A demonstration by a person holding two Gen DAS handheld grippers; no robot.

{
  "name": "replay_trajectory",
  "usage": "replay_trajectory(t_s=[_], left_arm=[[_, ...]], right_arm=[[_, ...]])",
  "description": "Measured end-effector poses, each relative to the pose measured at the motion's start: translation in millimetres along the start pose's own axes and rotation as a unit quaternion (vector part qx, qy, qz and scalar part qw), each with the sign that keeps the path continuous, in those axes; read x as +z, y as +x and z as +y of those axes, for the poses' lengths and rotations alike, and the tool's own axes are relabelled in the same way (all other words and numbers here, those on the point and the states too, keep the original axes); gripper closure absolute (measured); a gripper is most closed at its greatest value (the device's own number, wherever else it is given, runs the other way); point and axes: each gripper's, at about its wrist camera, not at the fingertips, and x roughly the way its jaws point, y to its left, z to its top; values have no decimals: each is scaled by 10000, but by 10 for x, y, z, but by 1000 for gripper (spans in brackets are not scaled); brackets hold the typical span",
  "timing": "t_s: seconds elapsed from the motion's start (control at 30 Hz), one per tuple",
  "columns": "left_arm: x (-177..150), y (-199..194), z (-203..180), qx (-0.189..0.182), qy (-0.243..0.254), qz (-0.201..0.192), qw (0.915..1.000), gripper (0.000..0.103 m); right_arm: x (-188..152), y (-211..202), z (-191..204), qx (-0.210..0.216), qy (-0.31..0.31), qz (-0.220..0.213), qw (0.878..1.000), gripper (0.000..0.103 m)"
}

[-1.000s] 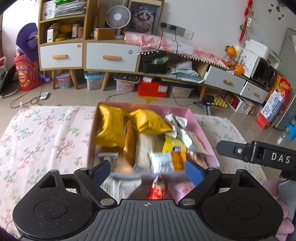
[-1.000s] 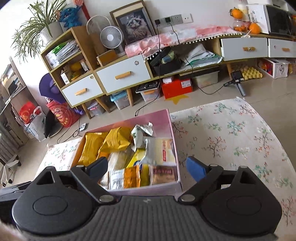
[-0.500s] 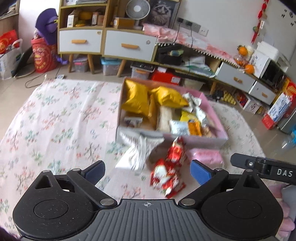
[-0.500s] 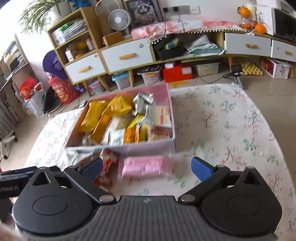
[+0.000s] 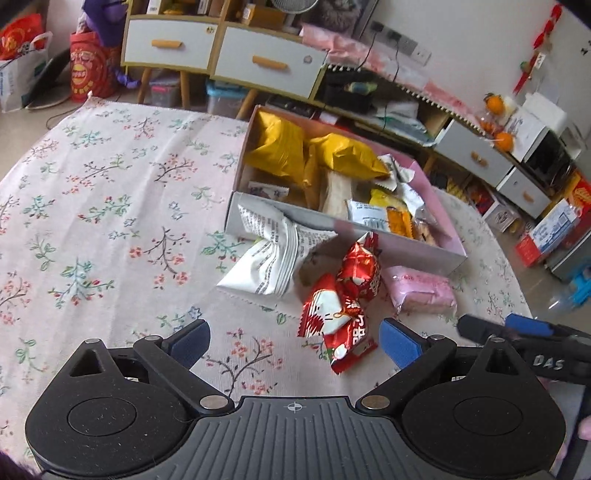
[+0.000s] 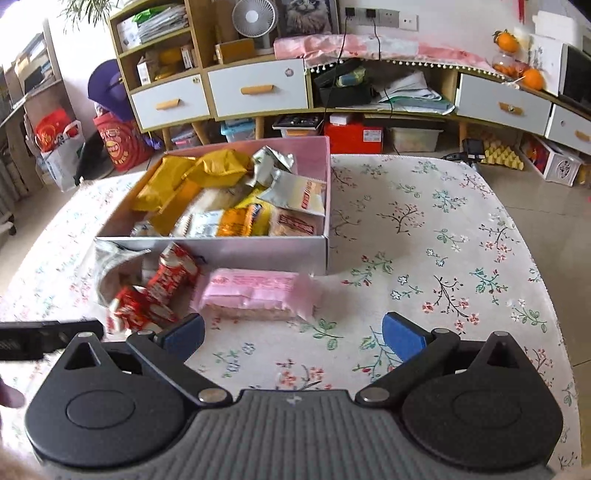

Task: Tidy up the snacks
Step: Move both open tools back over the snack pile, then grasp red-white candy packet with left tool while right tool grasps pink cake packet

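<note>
A pink cardboard box sits open on the counter, which is covered by a floral cloth. Inside it, two crumpled yellow bags fill the far end, and a silver foil packet rests against the far wall. Nearer the front wall lie a white packet with blue print, an orange wrapper and a flat biscuit packet, packed close together.

In front of the box three snacks lie on the cloth. A white crinkled bag with printed text leans against the box's front wall. Just beside it are red-and-white candy packets, touching one another. A pink wafer pack lies flat close to the front wall, apart from the red packets.

The left gripper hovers over the cloth just short of the red packets; its jaws have just been opening and now stand wide apart with nothing between them. The right gripper hangs near the pink wafer pack, jaws likewise just opened wide and gripping nothing.

Beyond the counter stands a low wooden cabinet with white drawers, a small desk fan on top, oranges to the right, and storage bins on the floor beneath.
</note>
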Motion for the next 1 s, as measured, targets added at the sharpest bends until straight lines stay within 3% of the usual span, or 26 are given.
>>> replay_trajectory(t_s=[0.33, 0.7, 0.87, 1.0], left_arm=[[6, 184, 77, -407, -129, -8, 9991, 5], [-24, 356, -148, -694, 326, 88, 9970, 11], [-6, 383, -191, -635, 427, 50, 9971, 29], [9, 383, -196, -631, 429, 107, 9970, 53]], right_arm=[[-176, 209, -103, -291, -587, -54, 9978, 0], [-138, 371, 40, 288, -1111, -347, 9928, 0], [-108, 367, 125, 419, -1403, -492, 9880, 2], [-111, 342, 104, 624, -1495, -498, 9855, 17]])
